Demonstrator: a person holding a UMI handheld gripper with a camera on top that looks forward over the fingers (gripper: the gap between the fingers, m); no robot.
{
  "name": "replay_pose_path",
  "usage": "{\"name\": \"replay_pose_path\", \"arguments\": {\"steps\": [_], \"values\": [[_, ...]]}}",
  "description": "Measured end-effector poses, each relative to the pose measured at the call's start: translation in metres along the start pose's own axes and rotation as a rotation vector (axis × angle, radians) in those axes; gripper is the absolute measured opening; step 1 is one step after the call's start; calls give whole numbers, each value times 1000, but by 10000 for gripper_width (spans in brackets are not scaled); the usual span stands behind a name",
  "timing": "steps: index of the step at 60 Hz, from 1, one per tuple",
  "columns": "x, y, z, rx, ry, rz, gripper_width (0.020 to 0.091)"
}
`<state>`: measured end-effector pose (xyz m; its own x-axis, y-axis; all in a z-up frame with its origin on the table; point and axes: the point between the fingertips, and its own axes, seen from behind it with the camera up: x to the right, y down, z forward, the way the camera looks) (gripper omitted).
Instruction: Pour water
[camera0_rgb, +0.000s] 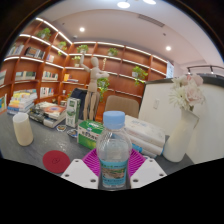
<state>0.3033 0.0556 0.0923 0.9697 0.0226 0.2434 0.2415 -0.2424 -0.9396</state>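
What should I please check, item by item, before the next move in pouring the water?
1. Bottle in grasp: the water bottle stands upright between the tongs; whether both pads press it: cannot tell.
2. Blue cap off: not ok, it is on.
3. Water in the bottle: cannot tell.
4. Receiving vessel: a red cup sits beside the bottle: ok.
5. Clutter: a green box and a white vase stand near: not ok.

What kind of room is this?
Probably an office or showroom: lit wall shelves with plants and boxes, a cluttered table, and a vase of flowers. A water bottle stands between the tool's open fingers.
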Motion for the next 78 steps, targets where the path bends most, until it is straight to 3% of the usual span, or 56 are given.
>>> {"name": "replay_pose_path", "arguments": {"steps": [9, 21, 34, 51, 65, 78], "values": [[-30, -28, -4, 6, 18, -346, 311], [-92, -79, 3, 67, 48, -867, 310], [-161, -122, 8, 221, 112, -1355, 310], [-214, -148, 3, 333, 257, -1828, 308], [-212, -143, 9, 285, 310, -1943, 310], [-207, -133, 5, 263, 224, -1733, 311]]}}
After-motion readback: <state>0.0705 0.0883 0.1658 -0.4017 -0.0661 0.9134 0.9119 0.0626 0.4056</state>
